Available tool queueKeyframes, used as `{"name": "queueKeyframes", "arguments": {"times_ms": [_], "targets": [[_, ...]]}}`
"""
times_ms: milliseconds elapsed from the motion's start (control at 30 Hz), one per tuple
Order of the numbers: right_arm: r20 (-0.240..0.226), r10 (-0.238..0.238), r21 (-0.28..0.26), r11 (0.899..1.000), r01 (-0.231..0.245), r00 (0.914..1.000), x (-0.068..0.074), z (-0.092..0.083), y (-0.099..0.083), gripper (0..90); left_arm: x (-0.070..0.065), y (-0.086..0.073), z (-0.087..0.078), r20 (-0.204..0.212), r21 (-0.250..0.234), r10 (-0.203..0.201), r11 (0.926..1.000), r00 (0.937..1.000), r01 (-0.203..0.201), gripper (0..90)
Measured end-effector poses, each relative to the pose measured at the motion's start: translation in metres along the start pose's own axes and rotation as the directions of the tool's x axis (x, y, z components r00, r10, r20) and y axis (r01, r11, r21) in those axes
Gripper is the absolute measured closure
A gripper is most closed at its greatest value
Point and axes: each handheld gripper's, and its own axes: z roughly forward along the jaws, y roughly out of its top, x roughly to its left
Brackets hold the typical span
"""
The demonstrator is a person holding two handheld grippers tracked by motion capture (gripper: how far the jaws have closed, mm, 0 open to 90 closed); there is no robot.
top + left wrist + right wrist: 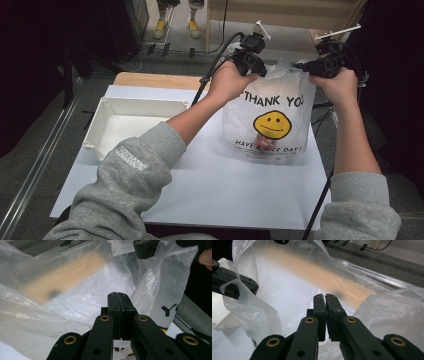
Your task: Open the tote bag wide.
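Grey sleeves [125, 185] fill the bottom of the high view; forearms run up to the bag. Left tool [248, 59] and right tool [322, 65] sit at the top corners of one plastic bag [272, 117], centre-right on the desk [215, 185], printed with a smiley. Each tool looks clamped on a handle loop. One white tray [107, 107] at left, apart from the bag. Something reddish shows low inside the bag; can't tell what.

Left gripper view: left tool [119, 296] jaws pressed together, thin film of the bag [75, 305] pinched between them. Right tool's body at upper right, also wrapped in film.

Right gripper view: right tool [325, 298] jaws all but closed, bag [287, 290] film nipped in the slit. Left tool at left edge, film draped over it.

Handling, my read: bag is light, limp, slick, tears easily. No stiffness, so it sags and the mouth collapses unless both handles are kept apart. Grip the bunched handle loops, not a single film layer.

Count: one bag, one tray, two tools.
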Motion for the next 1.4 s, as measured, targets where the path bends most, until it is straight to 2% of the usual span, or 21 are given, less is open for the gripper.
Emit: {"name": "queueKeyframes", "arguments": {"times_ms": [67,233,300,333,433,633,767,867,967,1233,1400], "targets": [[-0.001,-0.002,-0.003,1.000,0.002,1.0000,0.001,-0.001,-0.003,88.1,-0.002,-0.002,-0.001,0.006,-0.001,0.004,1.0000,1.0000,-0.004,90.0],[0.002,-0.014,0.022,1.000,0.014,0.9999,0.009,-0.012,-0.018,88.2,-0.014,-0.011,-0.007,0.028,-0.002,0.043,0.9991,0.9987,-0.043,90.0],[0.004,-0.017,0.028,0.999,0.017,0.9998,0.011,-0.014,-0.020,88.2,-0.016,-0.013,-0.008,0.037,-0.005,0.044,0.9990,0.9984,-0.044,90.0],[0.010,-0.025,0.031,0.999,0.025,0.9996,0.015,-0.018,-0.026,88.3,-0.020,-0.016,-0.011,0.042,-0.005,0.060,0.9982,0.9973,-0.060,90.0],[0.019,-0.024,0.031,0.999,0.024,0.9995,0.018,-0.022,-0.033,88.4,-0.024,-0.019,-0.012,0.043,-0.007,0.073,0.9973,0.9964,-0.073,90.0],[0.036,-0.019,0.016,1.000,0.018,0.9992,0.029,-0.032,-0.059,88.4,-0.035,-0.034,-0.017,0.078,-0.013,0.110,0.9940,0.9909,-0.109,90.0],[0.043,-0.027,0.003,1.000,0.027,0.9987,0.035,-0.034,-0.068,88.3,-0.037,-0.039,-0.017,0.070,-0.020,0.130,0.9915,0.9891,-0.129,89.6],[0.047,-0.032,-0.023,0.999,0.033,0.9984,0.041,-0.037,-0.078,88.3,-0.036,-0.043,-0.017,0.073,-0.030,0.131,0.9912,0.9888,-0.129,89.3],[0.025,-0.018,-0.067,0.998,0.019,0.9995,0.046,-0.041,-0.092,88.4,-0.034,-0.045,-0.017,0.069,-0.036,0.129,0.9913,0.9892,-0.127,88.9],[0.021,-0.017,-0.053,0.998,0.018,0.9997,0.051,-0.044,-0.112,88.4,-0.030,-0.040,-0.022,0.059,-0.058,0.126,0.9907,0.9902,-0.123,88.3],[0.006,-0.021,-0.075,0.997,0.021,0.9998,0.061,-0.052,-0.128,88.1,-0.030,-0.034,-0.023,0.058,-0.075,0.117,0.9908,0.9914,-0.113,88.2]]}}
